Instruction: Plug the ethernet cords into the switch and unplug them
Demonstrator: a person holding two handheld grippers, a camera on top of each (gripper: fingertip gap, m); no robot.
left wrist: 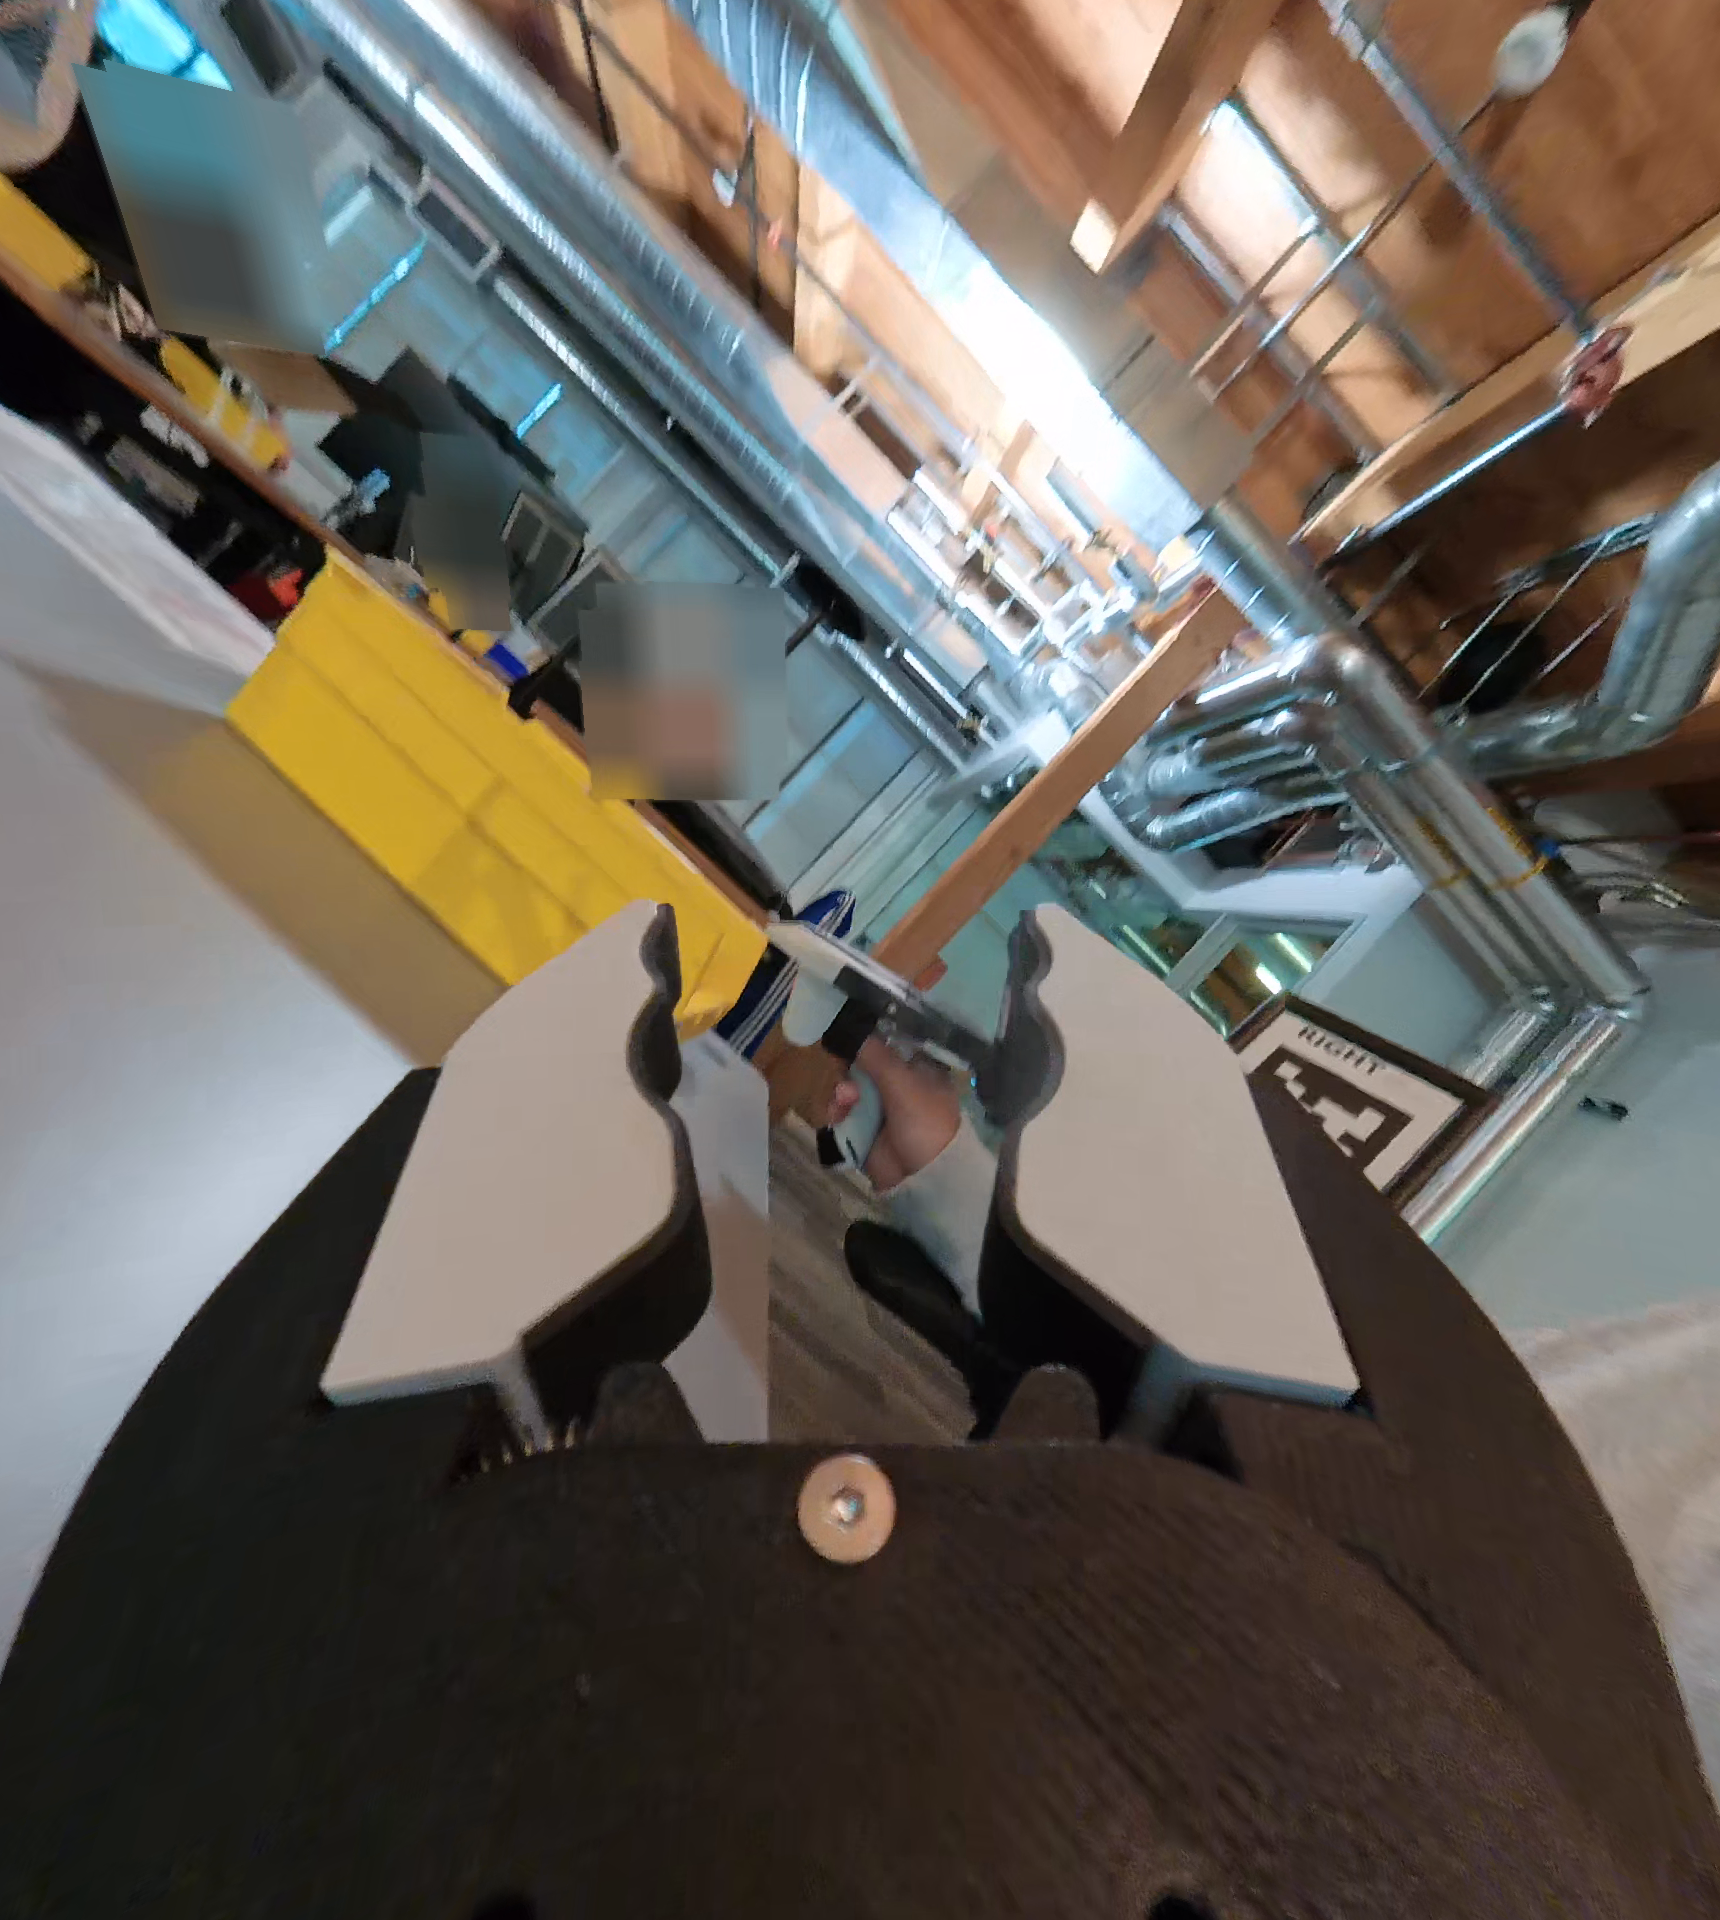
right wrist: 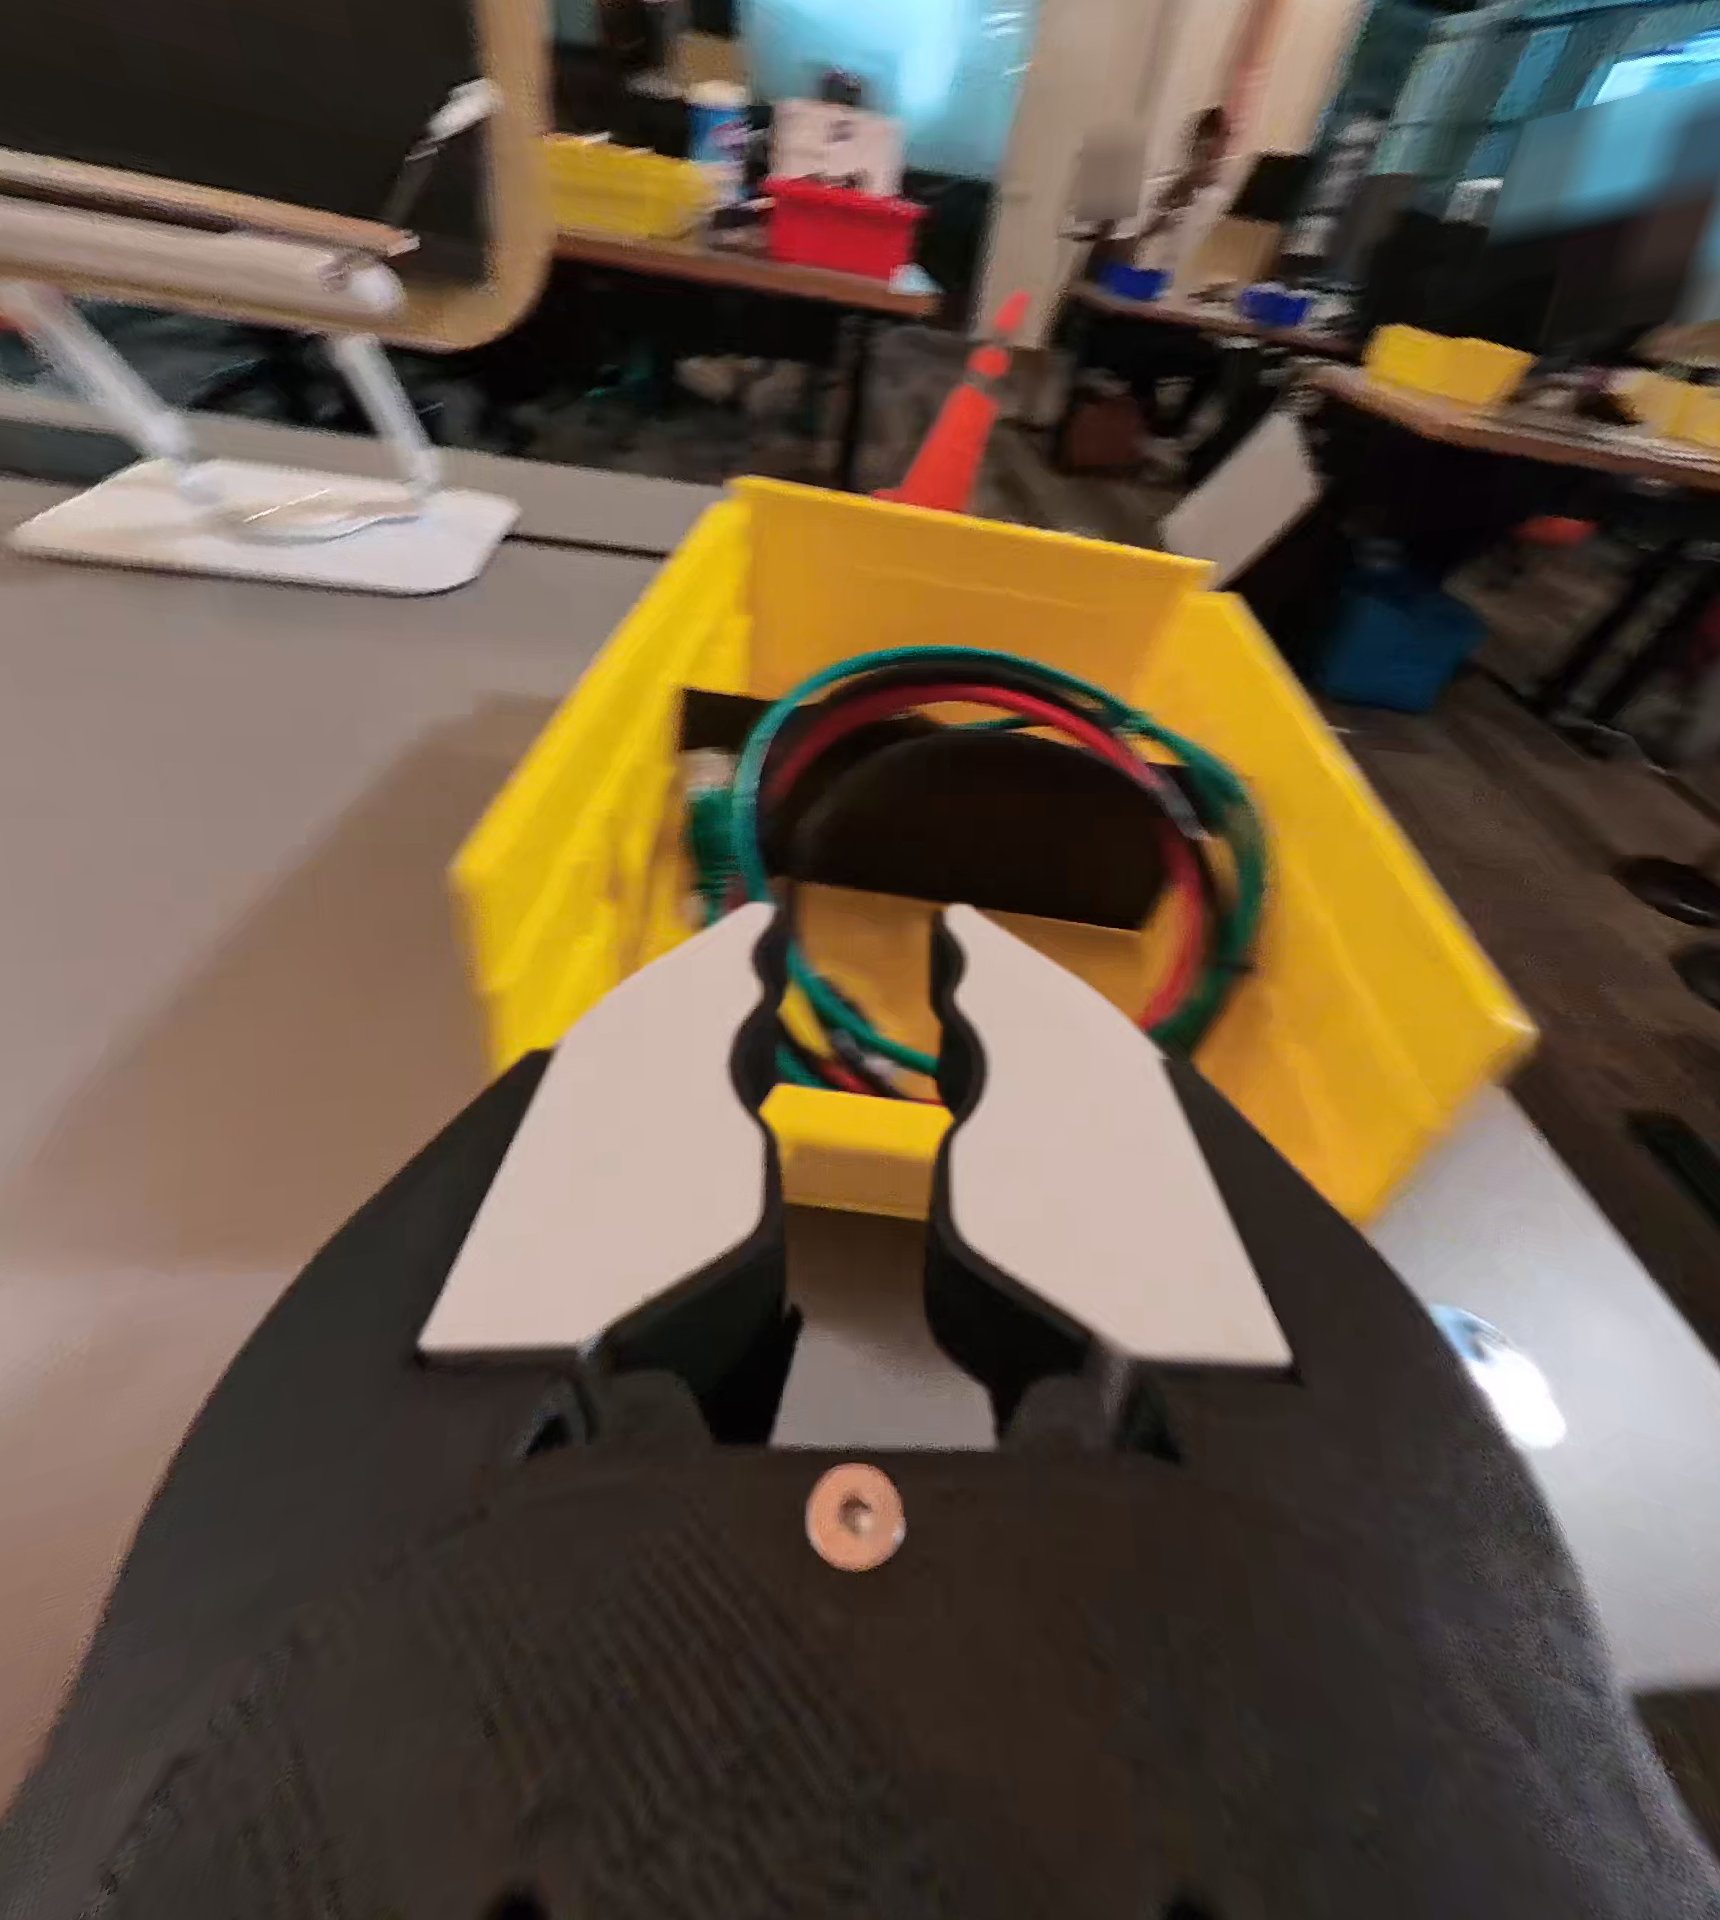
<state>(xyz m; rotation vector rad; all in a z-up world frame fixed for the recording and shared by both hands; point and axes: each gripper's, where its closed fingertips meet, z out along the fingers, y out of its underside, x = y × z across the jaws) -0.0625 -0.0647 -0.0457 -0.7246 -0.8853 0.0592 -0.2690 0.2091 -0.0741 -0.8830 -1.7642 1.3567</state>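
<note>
Grey-padded left gripper (left wrist: 843,925), tilted up toward ceiling pipes (left wrist: 1521,821), jaws wide apart, nothing between them; yellow bins (left wrist: 482,790) behind, at left. Right gripper (right wrist: 854,920) over grey table (right wrist: 160,883), jaws partly apart, empty, at near rim of yellow bin (right wrist: 1355,987) holding coiled green and red cords (right wrist: 1209,925). Switch not identifiable.

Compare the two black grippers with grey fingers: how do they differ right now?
The left gripper tilts upward toward ceiling pipes, away from the work; the right gripper points level at the yellow plastic bin of coiled green, red and black cords. The left gripper's fingers stand wider apart than the right gripper's. Both are open and hold nothing.
</note>
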